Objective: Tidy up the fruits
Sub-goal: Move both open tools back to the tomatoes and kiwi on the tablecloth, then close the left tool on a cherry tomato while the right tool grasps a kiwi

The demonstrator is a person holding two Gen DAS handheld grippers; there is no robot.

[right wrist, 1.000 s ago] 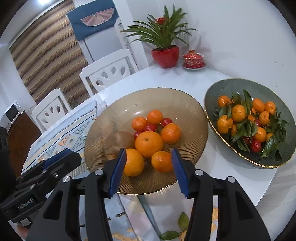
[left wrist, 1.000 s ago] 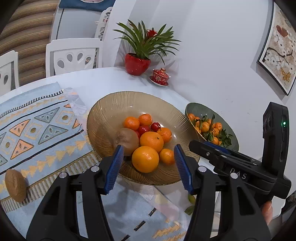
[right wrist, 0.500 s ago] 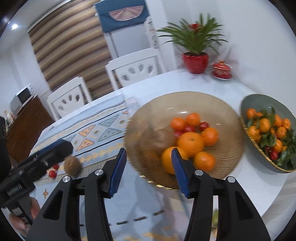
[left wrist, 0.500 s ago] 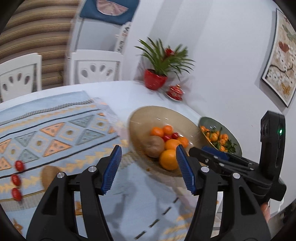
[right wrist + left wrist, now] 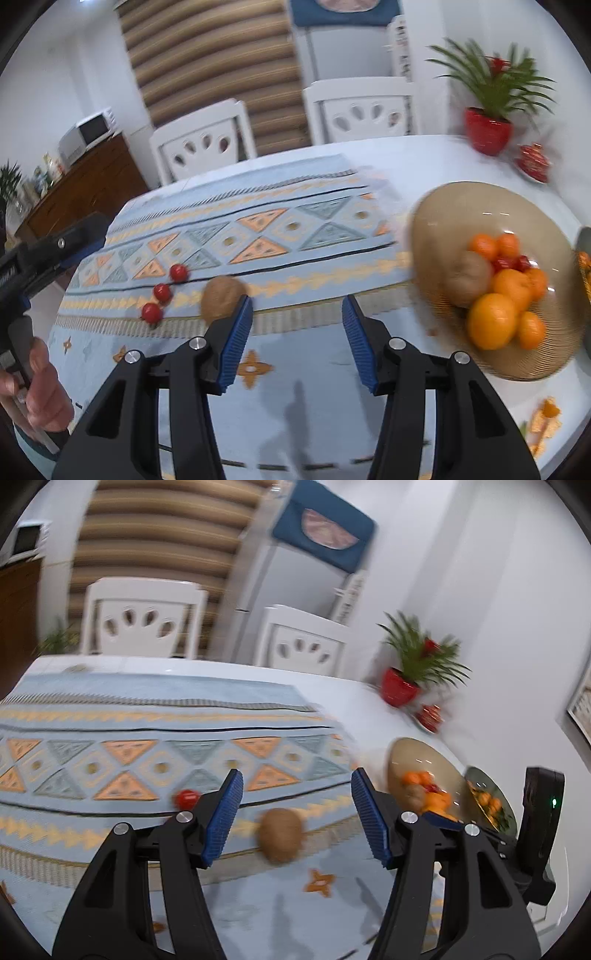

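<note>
A brown kiwi lies on the patterned blue table runner, between and just beyond the blue pads of my open left gripper. A red cherry tomato sits to its left. In the right wrist view the same kiwi lies by the left pad of my open right gripper, with three cherry tomatoes further left. The amber glass bowl at the right holds oranges, tangerines, a kiwi and red fruits. Both grippers are empty.
A green bowl of tangerines stands beyond the amber one. A red potted plant and a small red lidded dish stand at the table's far right. White chairs line the far edge. Peel scraps lie at lower right. A hand holds the left gripper.
Both grippers have swung left, away from the amber bowl and over the runner. The loose kiwi and cherry tomatoes have come into view ahead of them. Both stayed open.
</note>
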